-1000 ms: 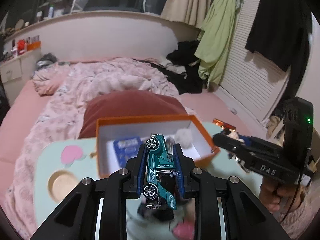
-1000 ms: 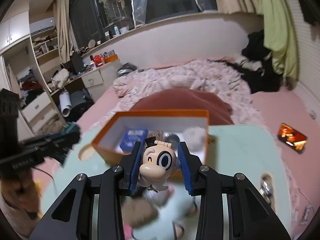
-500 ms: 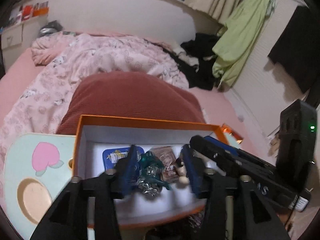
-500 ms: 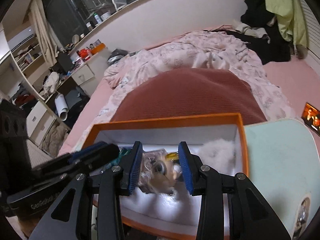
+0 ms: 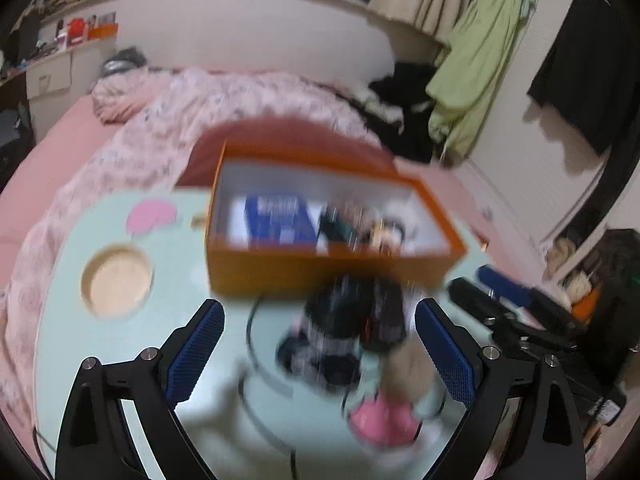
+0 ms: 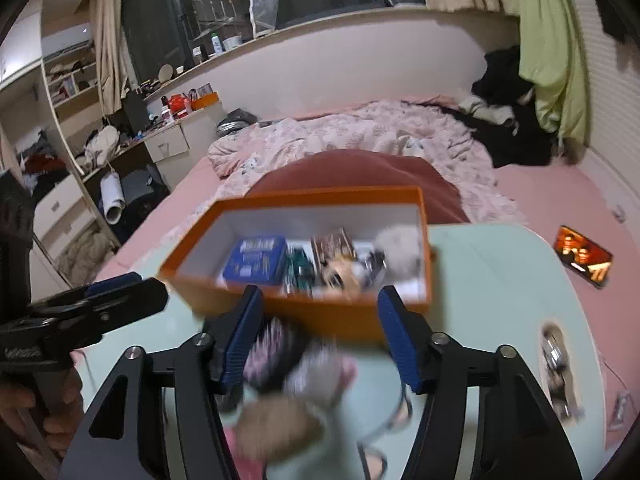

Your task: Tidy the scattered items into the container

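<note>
The orange box (image 5: 320,276) (image 6: 320,312) stands on the pale green table (image 5: 120,360). In it lie a blue tin (image 6: 256,258), the teal toy car (image 6: 298,268) (image 5: 336,228), the cartoon-head figure (image 6: 340,274) and a white fluffy ball (image 6: 400,242). My left gripper (image 5: 319,306) hangs in front of the box, its jaws opening wide with nothing gripped. My right gripper (image 6: 319,294) is beside it, jaws also opening and empty. Below both, blurred, lie a black-and-pink item (image 5: 344,332) (image 6: 276,352), a tan puff (image 5: 412,368) and a pink item (image 5: 380,420).
The table has a round cup recess (image 5: 116,280) at its left and metal bits (image 6: 554,356) in a recess at its right. A dark cable loop (image 5: 256,352) lies on it. Behind the box are a red-brown cushion (image 6: 360,172) and a pink bed with a phone (image 6: 582,256).
Both grippers carried the car and the figure over the box, let them go inside, then drew back to the near side with jaws spread wider.
</note>
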The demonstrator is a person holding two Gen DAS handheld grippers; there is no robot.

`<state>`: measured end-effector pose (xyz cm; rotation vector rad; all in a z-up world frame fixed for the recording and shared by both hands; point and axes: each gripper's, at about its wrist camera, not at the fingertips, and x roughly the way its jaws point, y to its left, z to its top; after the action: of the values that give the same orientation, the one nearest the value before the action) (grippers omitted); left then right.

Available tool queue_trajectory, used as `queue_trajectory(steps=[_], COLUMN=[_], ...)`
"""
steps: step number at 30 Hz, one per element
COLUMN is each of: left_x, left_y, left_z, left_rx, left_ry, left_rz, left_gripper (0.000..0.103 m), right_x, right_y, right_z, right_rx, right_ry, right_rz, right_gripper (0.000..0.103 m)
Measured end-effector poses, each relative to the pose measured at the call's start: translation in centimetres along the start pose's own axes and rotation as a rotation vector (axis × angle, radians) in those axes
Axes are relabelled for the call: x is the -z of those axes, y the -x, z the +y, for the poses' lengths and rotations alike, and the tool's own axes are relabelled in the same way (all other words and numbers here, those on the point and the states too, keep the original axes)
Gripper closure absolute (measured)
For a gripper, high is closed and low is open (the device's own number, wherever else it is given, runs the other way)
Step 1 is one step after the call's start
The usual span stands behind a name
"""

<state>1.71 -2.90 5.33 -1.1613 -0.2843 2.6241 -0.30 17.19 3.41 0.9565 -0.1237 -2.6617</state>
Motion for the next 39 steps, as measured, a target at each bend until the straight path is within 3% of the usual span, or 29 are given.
queue_trajectory(steps=[5, 9, 11, 15, 19, 39], left_x=[4.4, 5.9, 6.1, 6.8, 7.0, 6.8], left_y=[-0.5, -1.0, -1.4, -2.3, -2.2, -2.1], left_z=[-0.3, -0.1, -0.1, -0.5, -0.3, -0.1], left_rx=[-0.063, -0.094, -0.14, -0.249, -0.24, -0.238], left_ry=[-0.041, -0.062, -0.081, -0.157, -0.159, -0.167], left_rz=[0.081, 0.12, 0.122, 0.109, 0.089, 0.068], left_gripper=[0.007, 0.007, 0.001, 0.0, 0.0, 0.0], right_x=[4.1, 5.8, 6.1, 6.7, 7.3, 7.6], right_y=[1.6, 0.8, 0.3, -0.5, -1.1, -1.2], right_z=[0.2, -0.3, -0.7, -1.1, -0.4, -0.5], right_rx=[0.059, 0.078, 0.089, 0.117, 0.147, 0.133], right_ry=[0.043, 0.066, 0.054, 0.042, 0.114, 0.112], right_rz=[0.036, 0.104, 0.135, 0.174, 0.192, 0.207], right_gripper=[0.028, 0.027, 0.027, 0.026, 0.014, 0.004])
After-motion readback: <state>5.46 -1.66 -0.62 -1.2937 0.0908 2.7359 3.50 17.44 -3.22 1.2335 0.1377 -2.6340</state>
